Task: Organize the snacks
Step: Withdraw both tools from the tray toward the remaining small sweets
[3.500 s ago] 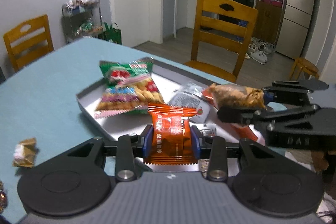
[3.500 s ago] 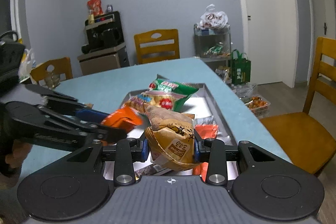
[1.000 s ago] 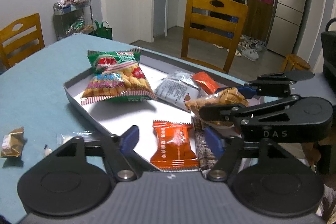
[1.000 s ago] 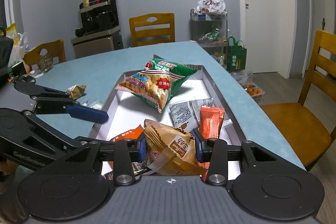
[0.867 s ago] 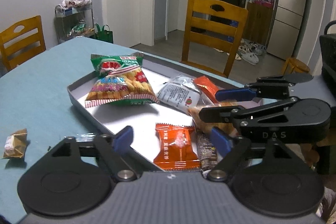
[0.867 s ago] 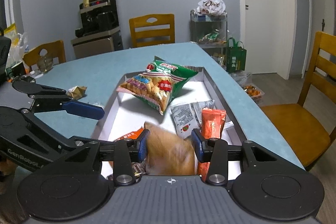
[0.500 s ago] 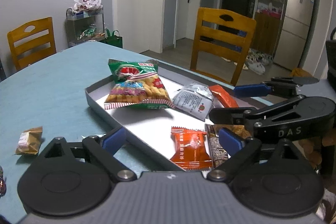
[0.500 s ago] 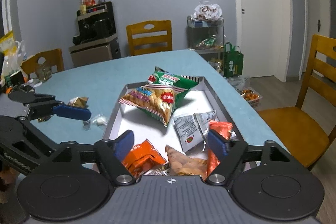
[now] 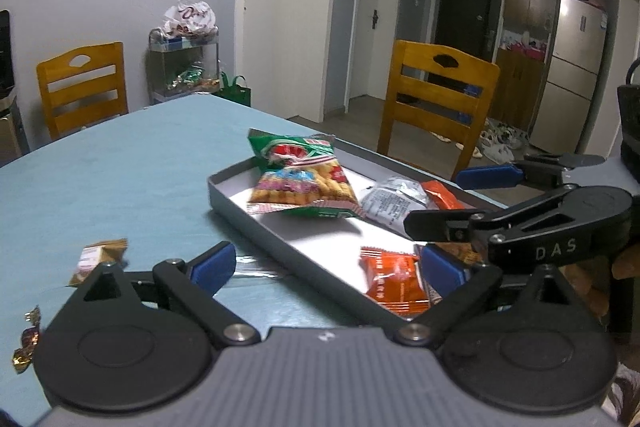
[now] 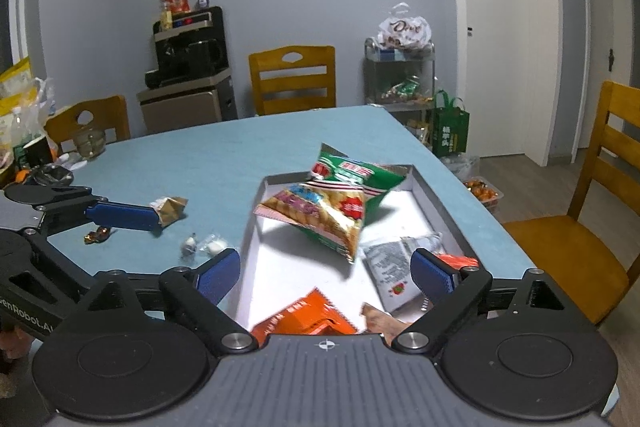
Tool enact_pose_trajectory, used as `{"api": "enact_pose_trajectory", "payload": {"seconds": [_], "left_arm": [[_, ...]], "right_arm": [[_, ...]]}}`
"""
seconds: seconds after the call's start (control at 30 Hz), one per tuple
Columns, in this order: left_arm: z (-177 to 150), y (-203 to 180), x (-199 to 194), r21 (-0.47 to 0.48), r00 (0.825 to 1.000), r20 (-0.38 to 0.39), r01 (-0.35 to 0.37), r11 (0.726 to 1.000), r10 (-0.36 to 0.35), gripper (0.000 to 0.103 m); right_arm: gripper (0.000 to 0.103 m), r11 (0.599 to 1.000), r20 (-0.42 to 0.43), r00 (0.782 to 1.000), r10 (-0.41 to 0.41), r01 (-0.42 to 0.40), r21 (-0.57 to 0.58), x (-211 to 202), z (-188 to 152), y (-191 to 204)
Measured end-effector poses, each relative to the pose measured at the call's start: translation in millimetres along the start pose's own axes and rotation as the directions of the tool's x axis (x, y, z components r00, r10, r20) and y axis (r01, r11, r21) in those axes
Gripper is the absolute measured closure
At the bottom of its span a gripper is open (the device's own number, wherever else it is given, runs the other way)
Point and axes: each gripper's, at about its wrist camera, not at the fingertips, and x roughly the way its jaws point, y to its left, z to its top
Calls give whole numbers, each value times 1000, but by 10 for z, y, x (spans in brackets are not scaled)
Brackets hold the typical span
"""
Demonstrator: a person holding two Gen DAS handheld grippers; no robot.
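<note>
Both grippers have just let go. The left gripper (image 9: pixel 326 263) was clamped on the orange packet (image 9: pixel 394 281) 3.5 s ago; its jaws have just been opening and now stand wide apart with nothing pressed between them. The packet lies flat in the tray (image 9: pixel 240 203), at the near end, seen between the left jaws but not touched. The right gripper (image 10: pixel 326 269) held the tan snack bag (image 10: pixel 378 319) until about 1 s ago; its jaws have also just been opening and now stand wide, empty. Only a corner of the tan bag shows at the bottom edge of the right wrist view, beside the orange packet and inside the tray.

Judgement: 2 more snacks are now deposited, and both grippers are free for the next pick.

State of the tray: grey rim, white floor, resting on the blue table (image 9: pixel 120 179). At the far end a green bag (image 10: pixel 352 173) lies partly under a cracker bag (image 10: pixel 316 213). A silver-grey sachet (image 10: pixel 394 269) sits mid-tray, with a second orange packet (image 9: pixel 442 195) just beside it toward the right wall. Packets overlap and none is lined up.

Still outside the tray on the table: a gold-wrapped sweet (image 10: pixel 170 209), a small dark foil candy (image 10: pixel 96 235), and 2 clear-wrapped pieces (image 10: pixel 202 245) just beside the tray's left wall. Judgement: these loose items are the likely remaining work, nearest the left gripper.
</note>
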Motion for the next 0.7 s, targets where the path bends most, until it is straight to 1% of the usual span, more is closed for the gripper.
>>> {"api": "enact_pose_trajectory", "payload": {"seconds": [0.27, 0.7], "left_arm": [[-51, 205, -255, -38, 999, 37, -28, 999, 30, 3], [-130, 495, -663, -93, 991, 95, -83, 992, 92, 3]], "right_arm": [[7, 999, 13, 1000, 22, -22, -27, 8, 96, 238], [6, 996, 36, 997, 69, -67, -66, 40, 266, 575]]}}
